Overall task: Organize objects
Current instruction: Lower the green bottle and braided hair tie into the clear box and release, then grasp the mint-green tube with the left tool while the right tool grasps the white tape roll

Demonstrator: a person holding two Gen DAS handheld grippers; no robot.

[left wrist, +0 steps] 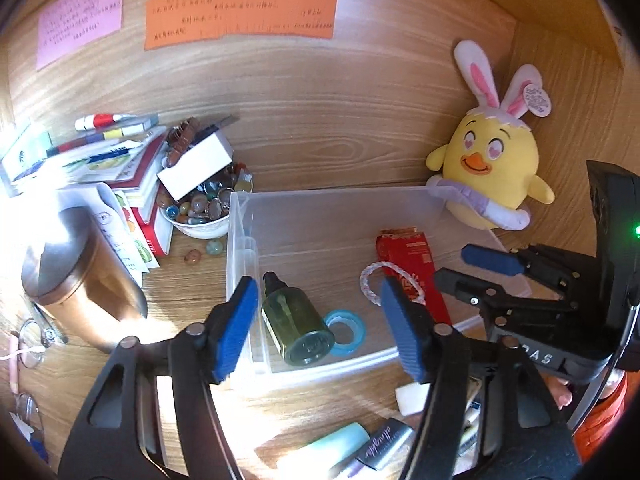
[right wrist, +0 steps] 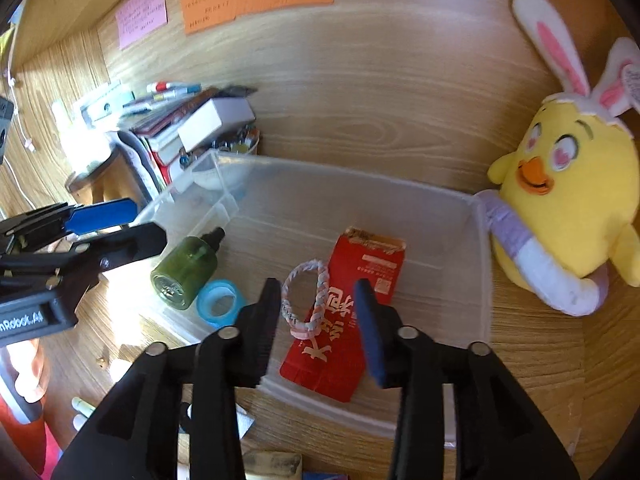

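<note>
Left wrist view: green bottle, blue tape roll, braided band, red packet already inside clear bin. Both grippers apart, empty, above near rim. Left to sort: tubes on near desk.

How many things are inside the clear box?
4: green bottle at the left, blue tape roll touching it, braided loop lying on the red packet. None seem hidden.

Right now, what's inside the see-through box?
In the clear box: a green bottle lying down, a blue tape roll, a red packet and a braided loop on it. The gripper fingers hide the near edge.
</note>
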